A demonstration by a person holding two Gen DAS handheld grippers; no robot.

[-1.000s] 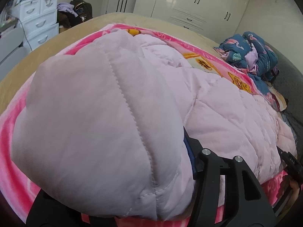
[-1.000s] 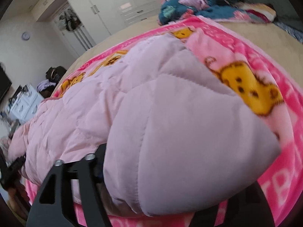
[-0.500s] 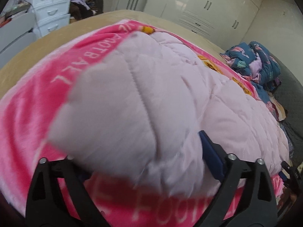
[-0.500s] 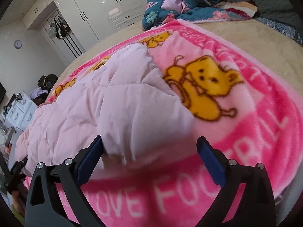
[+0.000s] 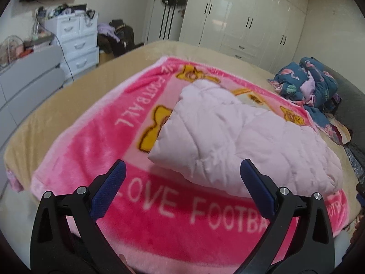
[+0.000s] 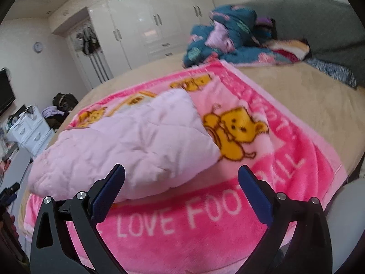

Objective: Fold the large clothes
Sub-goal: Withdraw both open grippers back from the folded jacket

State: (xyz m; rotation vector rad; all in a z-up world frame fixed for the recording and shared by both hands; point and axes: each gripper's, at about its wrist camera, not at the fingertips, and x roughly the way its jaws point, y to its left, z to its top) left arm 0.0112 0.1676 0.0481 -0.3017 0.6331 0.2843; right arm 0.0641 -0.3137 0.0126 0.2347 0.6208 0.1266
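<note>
The pale pink quilted coat (image 5: 246,134) lies folded on the pink blanket (image 5: 95,141), near the blanket's lettered front edge. Both grippers' jaws have just been opening, nothing between them: left gripper (image 5: 182,182) and right gripper (image 6: 181,181) stand wide apart, clear of the coat, tilted down toward it. For the next fold, grab both near corners evenly (a lopsided lift would skew it)

Quilted matt jacket (image 5: 239,137), fleecy blanket (image 5: 95,141)
</note>
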